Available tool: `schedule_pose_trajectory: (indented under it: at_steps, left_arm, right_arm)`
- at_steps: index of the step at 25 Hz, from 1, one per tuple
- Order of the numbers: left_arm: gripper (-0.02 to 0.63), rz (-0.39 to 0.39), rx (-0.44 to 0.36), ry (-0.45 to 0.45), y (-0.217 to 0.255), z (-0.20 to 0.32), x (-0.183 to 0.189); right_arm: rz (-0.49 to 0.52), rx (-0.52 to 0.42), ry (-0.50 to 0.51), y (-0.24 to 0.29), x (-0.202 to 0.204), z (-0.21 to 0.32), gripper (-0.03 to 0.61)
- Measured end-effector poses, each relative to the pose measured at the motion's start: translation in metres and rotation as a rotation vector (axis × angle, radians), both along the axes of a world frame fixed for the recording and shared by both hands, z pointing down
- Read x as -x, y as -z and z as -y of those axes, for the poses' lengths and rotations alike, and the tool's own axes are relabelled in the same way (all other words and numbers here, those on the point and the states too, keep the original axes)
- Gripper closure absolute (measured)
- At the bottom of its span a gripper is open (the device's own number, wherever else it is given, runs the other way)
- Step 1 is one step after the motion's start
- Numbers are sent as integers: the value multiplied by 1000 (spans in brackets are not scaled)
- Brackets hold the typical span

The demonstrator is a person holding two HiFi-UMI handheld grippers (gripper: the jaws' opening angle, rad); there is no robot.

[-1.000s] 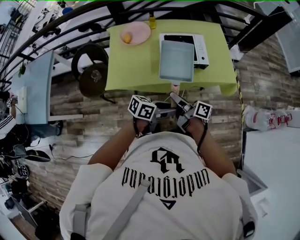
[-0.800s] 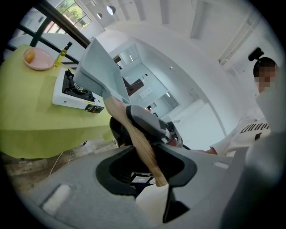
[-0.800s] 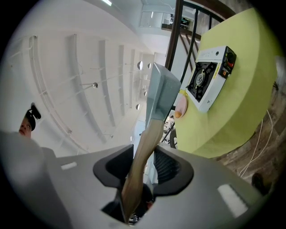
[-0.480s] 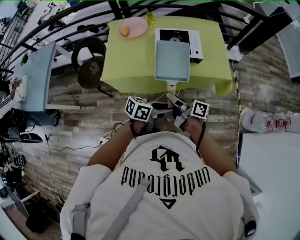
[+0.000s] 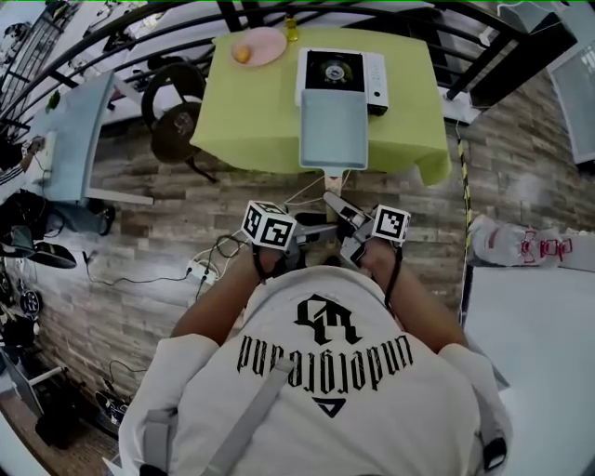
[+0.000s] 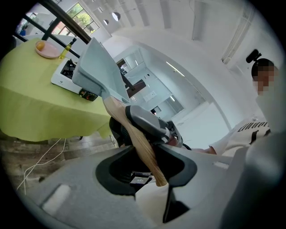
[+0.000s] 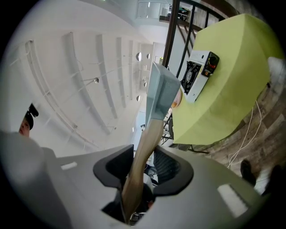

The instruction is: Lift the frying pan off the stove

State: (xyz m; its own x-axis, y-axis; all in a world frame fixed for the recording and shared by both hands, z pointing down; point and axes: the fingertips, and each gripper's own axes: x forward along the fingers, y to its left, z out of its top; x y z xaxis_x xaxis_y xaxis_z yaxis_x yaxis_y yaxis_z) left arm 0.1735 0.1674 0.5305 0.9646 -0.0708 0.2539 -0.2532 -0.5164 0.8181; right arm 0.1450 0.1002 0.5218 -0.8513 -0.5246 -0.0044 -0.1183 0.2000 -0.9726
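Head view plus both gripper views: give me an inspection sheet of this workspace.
Surface: table covered by a yellow-green cloth.
Job's things: grey-blue rectangular frying pan held up by its wooden handle, nearer the person than the white stove, whose burner is uncovered.
Clutter: pink plate with an orange fruit; yellow bottle beside it.
Grippers: left gripper and right gripper both clamped on the handle, right nearer the pan.
Cables: white cable trailing below the table's edge; power strip on the brick-pattern floor.
Surroundings: black railing, round black stool.
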Motion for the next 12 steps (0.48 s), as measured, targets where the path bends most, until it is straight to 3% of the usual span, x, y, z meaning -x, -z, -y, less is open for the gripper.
schedule_pose_trajectory:
  at_steps: [12]
  left_arm:
    - [449, 8, -5, 16, 3, -36, -20]
  right_arm:
    - [14, -4, 17, 3, -20, -37, 439]
